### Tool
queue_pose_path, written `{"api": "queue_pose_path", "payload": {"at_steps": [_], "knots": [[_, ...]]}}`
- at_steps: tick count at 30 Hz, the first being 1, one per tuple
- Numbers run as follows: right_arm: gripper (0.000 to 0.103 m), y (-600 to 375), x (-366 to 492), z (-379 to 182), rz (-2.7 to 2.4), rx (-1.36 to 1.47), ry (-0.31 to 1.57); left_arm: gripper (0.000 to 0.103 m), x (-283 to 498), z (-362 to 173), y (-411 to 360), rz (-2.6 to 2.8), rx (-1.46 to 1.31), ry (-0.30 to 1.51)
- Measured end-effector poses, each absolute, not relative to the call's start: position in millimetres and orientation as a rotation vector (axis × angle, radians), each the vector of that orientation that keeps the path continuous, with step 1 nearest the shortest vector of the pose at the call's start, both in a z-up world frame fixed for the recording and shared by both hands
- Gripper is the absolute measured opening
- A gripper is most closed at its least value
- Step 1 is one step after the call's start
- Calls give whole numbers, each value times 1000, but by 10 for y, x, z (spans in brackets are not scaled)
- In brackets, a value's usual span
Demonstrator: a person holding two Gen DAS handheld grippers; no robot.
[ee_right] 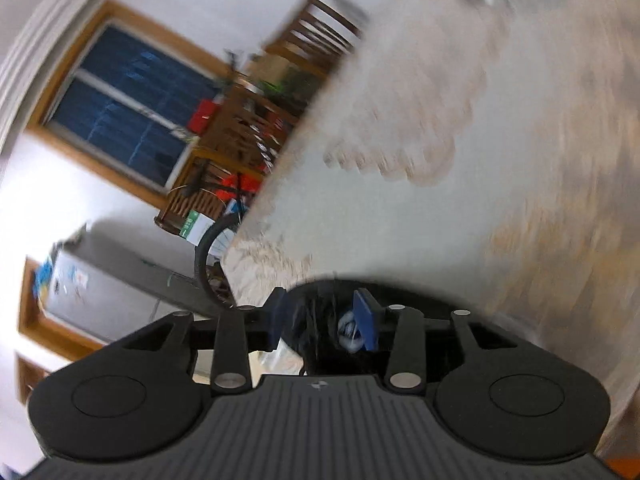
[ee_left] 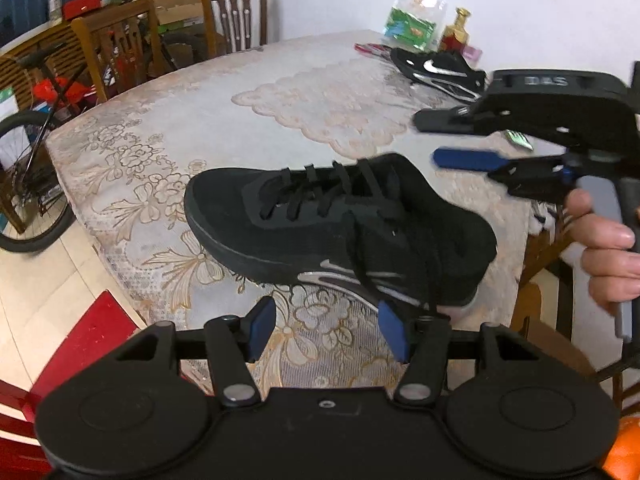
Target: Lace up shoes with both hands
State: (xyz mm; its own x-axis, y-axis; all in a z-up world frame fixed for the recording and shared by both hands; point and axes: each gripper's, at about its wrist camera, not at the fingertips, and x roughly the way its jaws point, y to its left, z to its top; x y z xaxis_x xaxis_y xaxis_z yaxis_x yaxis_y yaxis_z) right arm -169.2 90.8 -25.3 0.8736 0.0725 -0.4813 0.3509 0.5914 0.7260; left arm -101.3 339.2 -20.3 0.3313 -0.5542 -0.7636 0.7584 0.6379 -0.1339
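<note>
Black sneaker (ee_left: 340, 228) lies mid-frame on the floral tabletop (ee_left: 168, 120), toe pointing left, with both hand-held grippers released.

Seen from the left wrist, the shoe's black laces (ee_left: 312, 192) cross the tongue in several rows, and a loose lace end trails down over its side toward the lower middle of the frame. The left hand-held gripper (ee_left: 326, 330) sits at the bottom edge, its blue pads spread wide with nothing between them. At the right edge the right hand-held gripper (ee_left: 436, 140) hovers above the shoe's heel, fingers parted and empty, a hand (ee_left: 604, 248) wrapped round its grey handle. A second black shoe (ee_left: 436, 68) rests at the upper right, near a bottle (ee_left: 456, 34) and a plastic packet (ee_left: 412, 20). The right wrist view is heavily blurred; a dark shape fills the gap between its pads.
</note>
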Motion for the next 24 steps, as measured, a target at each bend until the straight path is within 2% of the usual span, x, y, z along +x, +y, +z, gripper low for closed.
{"api": "queue_pose_path", "payload": {"at_steps": [3, 6, 9, 11, 16, 18, 19, 21, 22, 24], "knots": [[42, 772, -1549, -206, -123, 828, 516, 54, -997, -192, 3325, -839, 233, 886], [40, 597, -1291, -398, -56, 844, 601, 54, -1014, -172, 3223, -783, 231, 885], [26, 477, -1100, -579, 75, 890, 675, 54, -1016, -164, 3116, -689, 208, 904], [3, 401, -1028, -610, 153, 905, 680, 54, -1023, -155, 3044, -628, 180, 921], [1, -3, -948, -384, 282, 1034, 554, 55, -1083, -118, 2897, -469, 126, 929], [1, -185, -914, -186, 318, 986, 487, 55, -1117, -107, 2864, -419, 95, 930], [4, -229, -881, -117, 344, 919, 494, 55, -1137, -100, 2846, -395, 82, 930], [22, -255, -813, -83, 400, 798, 576, 56, -1180, -92, 2807, -355, 65, 933], [44, -236, -804, -143, 428, 771, 635, 56, -1195, -84, 2784, -340, 60, 935], [48, -166, -817, -288, 472, 743, 710, 56, -1232, -61, 2746, -313, 51, 936]]}}
